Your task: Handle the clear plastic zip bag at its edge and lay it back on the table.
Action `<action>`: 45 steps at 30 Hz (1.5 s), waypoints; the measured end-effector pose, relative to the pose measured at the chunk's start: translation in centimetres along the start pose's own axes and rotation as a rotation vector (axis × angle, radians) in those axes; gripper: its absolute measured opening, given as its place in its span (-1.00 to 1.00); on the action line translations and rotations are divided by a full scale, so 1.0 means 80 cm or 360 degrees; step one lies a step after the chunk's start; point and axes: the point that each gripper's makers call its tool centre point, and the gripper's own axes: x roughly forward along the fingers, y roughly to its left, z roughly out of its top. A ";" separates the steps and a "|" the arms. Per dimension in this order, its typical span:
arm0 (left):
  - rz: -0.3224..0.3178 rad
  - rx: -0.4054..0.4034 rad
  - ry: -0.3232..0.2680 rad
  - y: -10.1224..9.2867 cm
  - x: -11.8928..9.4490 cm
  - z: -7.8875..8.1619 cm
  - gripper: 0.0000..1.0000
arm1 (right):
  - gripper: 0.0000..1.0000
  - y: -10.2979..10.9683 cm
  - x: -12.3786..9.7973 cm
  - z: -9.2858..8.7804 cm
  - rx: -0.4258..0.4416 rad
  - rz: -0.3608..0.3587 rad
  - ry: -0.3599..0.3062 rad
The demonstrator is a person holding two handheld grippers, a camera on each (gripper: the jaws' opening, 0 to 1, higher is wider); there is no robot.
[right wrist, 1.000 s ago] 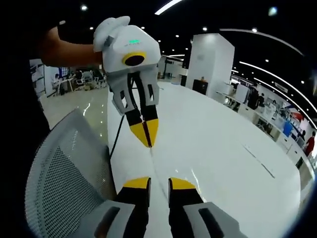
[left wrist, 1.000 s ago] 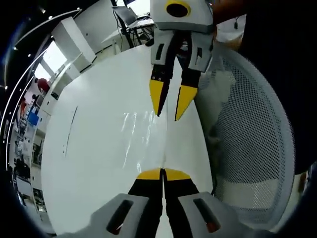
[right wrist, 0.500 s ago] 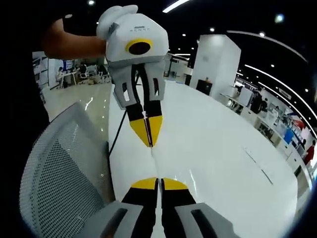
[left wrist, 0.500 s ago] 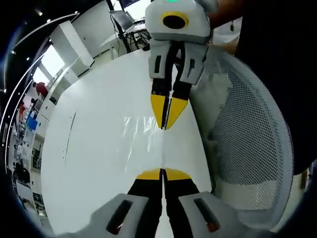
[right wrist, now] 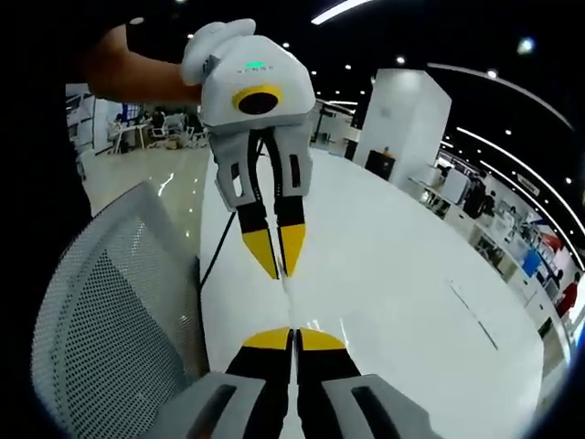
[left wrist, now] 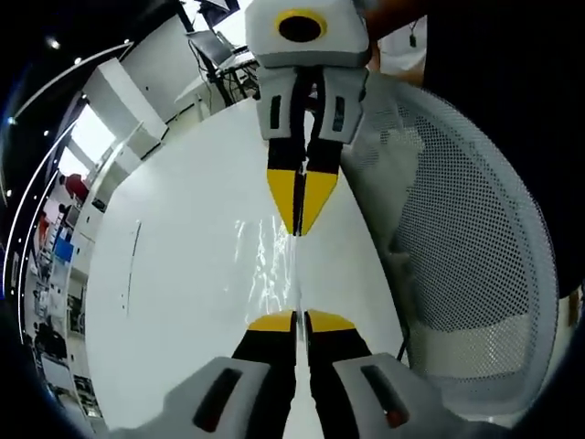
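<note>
The clear plastic zip bag [left wrist: 271, 265] glints as a thin sheet stretched between both grippers, just over the white table [left wrist: 174, 293]. In the left gripper view my left gripper [left wrist: 299, 317] is shut on the bag's near edge. My right gripper [left wrist: 298, 225] reaches in from the top and is shut on the far edge. In the right gripper view the bag [right wrist: 288, 300] appears edge-on as a fine pale line. It runs from my shut right gripper [right wrist: 292, 336] up to the left gripper [right wrist: 280, 269], held by a person's hand [right wrist: 137, 78].
A white mesh chair back [left wrist: 457, 238] stands close against the table's side, also seen in the right gripper view [right wrist: 101, 320]. A black cable [right wrist: 214, 256] hangs down the table edge [right wrist: 206, 302]. A thin dark line [left wrist: 128, 265] marks the tabletop. Office desks lie far behind.
The right gripper's jaws, apart one second ago, have shut on the bag's edge. Both grippers now hold the bag, and the right one has come slightly closer to the left.
</note>
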 end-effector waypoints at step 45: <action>0.0018 0.0001 0.0011 0.007 0.006 0.011 -1.00 | -0.88 -0.001 0.016 0.028 -0.0057 0.0022 -0.0037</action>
